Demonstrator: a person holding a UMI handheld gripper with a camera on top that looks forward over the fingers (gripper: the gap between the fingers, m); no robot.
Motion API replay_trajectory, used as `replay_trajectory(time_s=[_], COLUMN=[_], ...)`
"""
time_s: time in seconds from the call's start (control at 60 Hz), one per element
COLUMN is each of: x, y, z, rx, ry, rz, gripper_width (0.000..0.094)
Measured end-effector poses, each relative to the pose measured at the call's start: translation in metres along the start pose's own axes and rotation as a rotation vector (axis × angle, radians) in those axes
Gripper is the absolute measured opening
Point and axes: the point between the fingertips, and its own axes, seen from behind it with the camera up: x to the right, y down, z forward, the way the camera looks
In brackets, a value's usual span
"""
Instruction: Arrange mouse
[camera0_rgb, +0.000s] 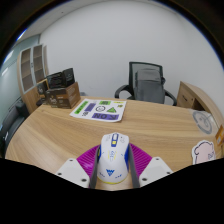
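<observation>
A white computer mouse with blue and yellow accents sits between my gripper's two fingers. The purple pads press against both of its sides. It is held above the wooden table, its nose pointing away from me. The gripper is shut on the mouse.
A green and white printed mat lies on the table ahead. A cardboard box and a dark monitor stand at the far left. A black office chair stands beyond the table. Stickers mark the table's right side.
</observation>
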Motion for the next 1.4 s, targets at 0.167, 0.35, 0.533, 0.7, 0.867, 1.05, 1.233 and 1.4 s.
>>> replay_trajectory(time_s=[0.167, 0.35, 0.533, 0.7, 0.867, 1.05, 1.233, 1.4], x=[-0.001, 0.091, 0.232, 0.294, 0.299, 0.298, 0.276, 0.243], y=[0.0, -0.061, -0.027, 0.013, 0.046, 0.054, 0.032, 0.023], z=[-0.006, -0.057, -0.092, -0.102, -0.094, -0.1, -0.138, -0.198], rx=[-0.042, 0.06, -0.003, -0.058, -0.145, -0.217, -0.151, -0.084], ry=[-0.02, 0.074, 0.23, 0.29, 0.231, 0.214, 0.221, 0.252], rz=[0.037, 0.104, 0.1, 0.132, 0.188, 0.161, 0.215, 0.205], gripper_width=[0.0368, 0.0367, 0.0367, 0.0372, 0.0417, 0.0692, 0.0835, 0.0835])
